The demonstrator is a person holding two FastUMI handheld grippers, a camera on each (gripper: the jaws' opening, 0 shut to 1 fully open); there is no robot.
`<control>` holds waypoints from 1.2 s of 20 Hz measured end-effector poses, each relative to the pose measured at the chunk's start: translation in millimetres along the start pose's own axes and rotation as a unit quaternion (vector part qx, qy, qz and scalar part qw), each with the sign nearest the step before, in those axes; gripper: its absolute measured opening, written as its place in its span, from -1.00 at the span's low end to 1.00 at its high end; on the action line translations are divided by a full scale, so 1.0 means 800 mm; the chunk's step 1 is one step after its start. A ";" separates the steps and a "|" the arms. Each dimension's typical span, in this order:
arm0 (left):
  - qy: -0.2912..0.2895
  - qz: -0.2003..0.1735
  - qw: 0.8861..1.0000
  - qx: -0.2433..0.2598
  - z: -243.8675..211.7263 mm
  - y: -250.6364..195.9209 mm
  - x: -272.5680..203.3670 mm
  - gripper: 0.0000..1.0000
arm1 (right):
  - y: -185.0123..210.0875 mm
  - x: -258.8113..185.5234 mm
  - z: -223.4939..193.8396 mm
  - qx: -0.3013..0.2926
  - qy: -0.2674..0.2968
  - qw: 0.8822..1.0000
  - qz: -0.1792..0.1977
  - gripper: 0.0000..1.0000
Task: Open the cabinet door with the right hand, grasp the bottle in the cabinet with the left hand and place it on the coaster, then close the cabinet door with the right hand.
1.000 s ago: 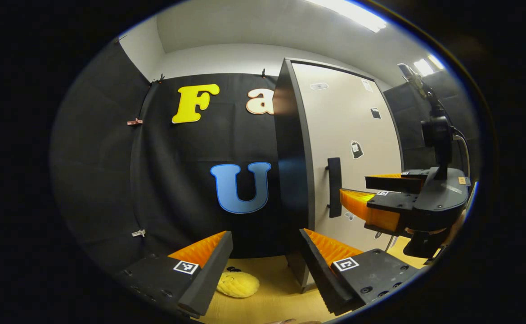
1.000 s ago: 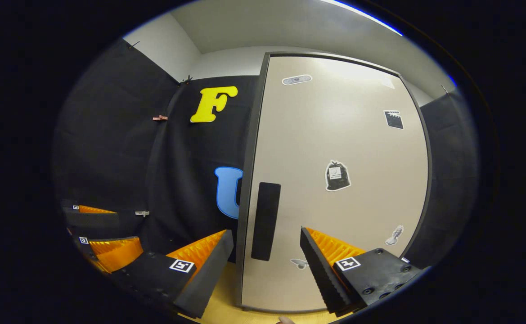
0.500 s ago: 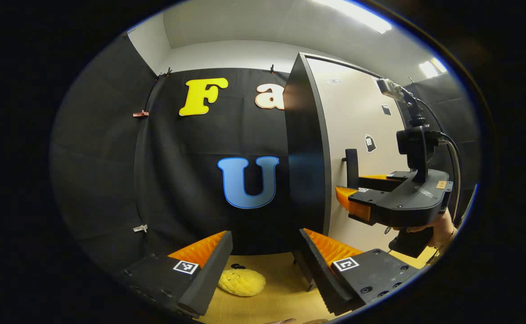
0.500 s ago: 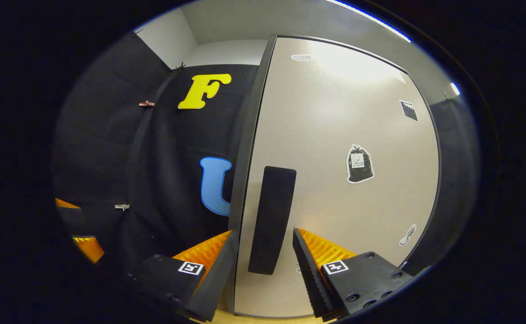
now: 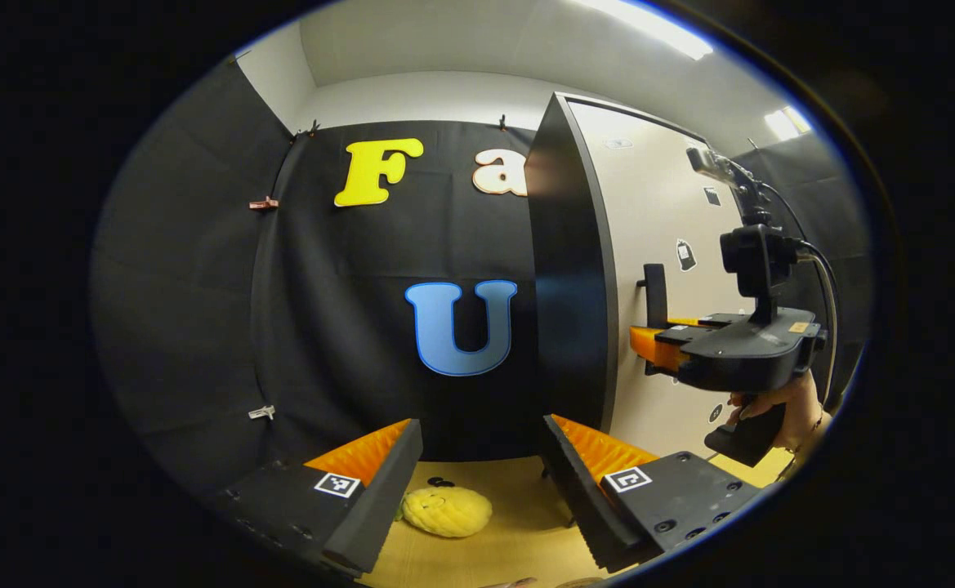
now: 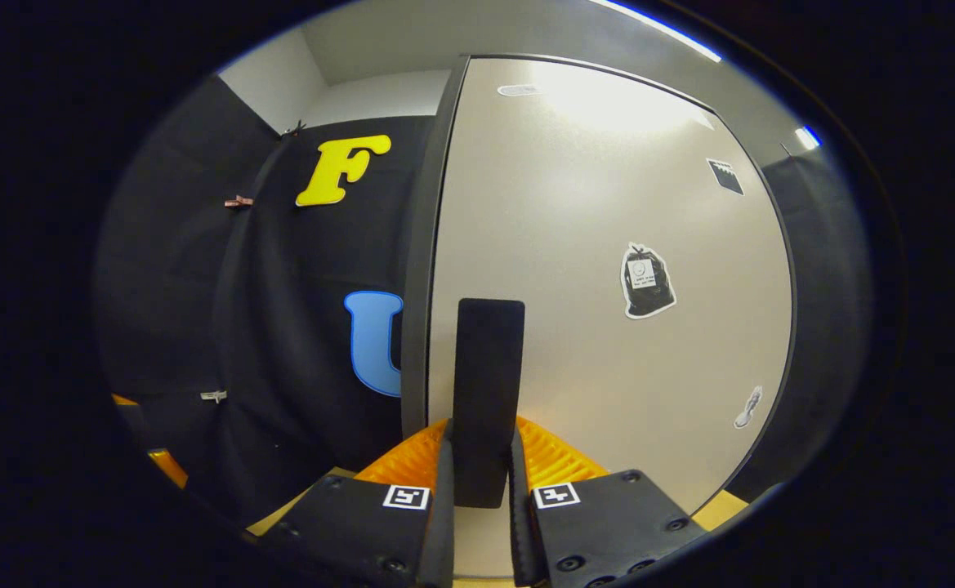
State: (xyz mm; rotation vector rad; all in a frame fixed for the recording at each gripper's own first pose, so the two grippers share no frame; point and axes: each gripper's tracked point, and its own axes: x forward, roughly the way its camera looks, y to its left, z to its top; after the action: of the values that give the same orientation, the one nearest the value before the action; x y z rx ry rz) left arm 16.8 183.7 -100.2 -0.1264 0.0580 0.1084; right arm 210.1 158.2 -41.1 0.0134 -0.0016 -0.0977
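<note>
The door-opening step is in hand: the right hand-held gripper (image 6: pixel 481 482) is clamped on the black handle (image 6: pixel 487 384) of the closed cabinet door (image 6: pixel 608 269), so the bottle is hidden. Next comes a steady pull outward. The left hand-held gripper (image 5: pixel 477 474) waits with fingers apart over the wooden tabletop (image 5: pixel 518 523), near a yellow coaster (image 5: pixel 446 511), inside black cloth walls.

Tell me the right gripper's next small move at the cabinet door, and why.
Probably pull back, swinging the door open. The right gripper has both fingers pressed on the black handle, and the door looks shut, so the grasp seems made and only the pull remains.
</note>
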 end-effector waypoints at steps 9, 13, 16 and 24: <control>-0.001 0.006 1.000 0.001 0.010 0.002 -0.010 0.86 | 0.005 -0.032 0.002 -0.008 0.021 0.999 0.047 -0.68; -0.007 -0.006 1.000 0.011 0.014 -0.030 -0.029 0.86 | 0.000 -0.071 0.007 0.001 0.029 0.997 0.074 -0.68; -0.010 -0.023 1.000 0.010 0.020 -0.054 -0.037 0.85 | -0.014 -0.105 0.007 0.005 0.037 0.996 0.078 -0.68; -0.024 -0.084 0.996 0.007 0.040 -0.132 -0.049 0.85 | -0.051 -0.173 0.012 0.019 0.048 0.996 0.077 -0.68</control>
State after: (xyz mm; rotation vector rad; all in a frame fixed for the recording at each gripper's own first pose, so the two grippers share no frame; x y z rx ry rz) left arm -8.8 79.8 -52.7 -0.1136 0.0006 -0.0567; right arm 68.3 130.6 -31.9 0.0567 0.0917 0.0567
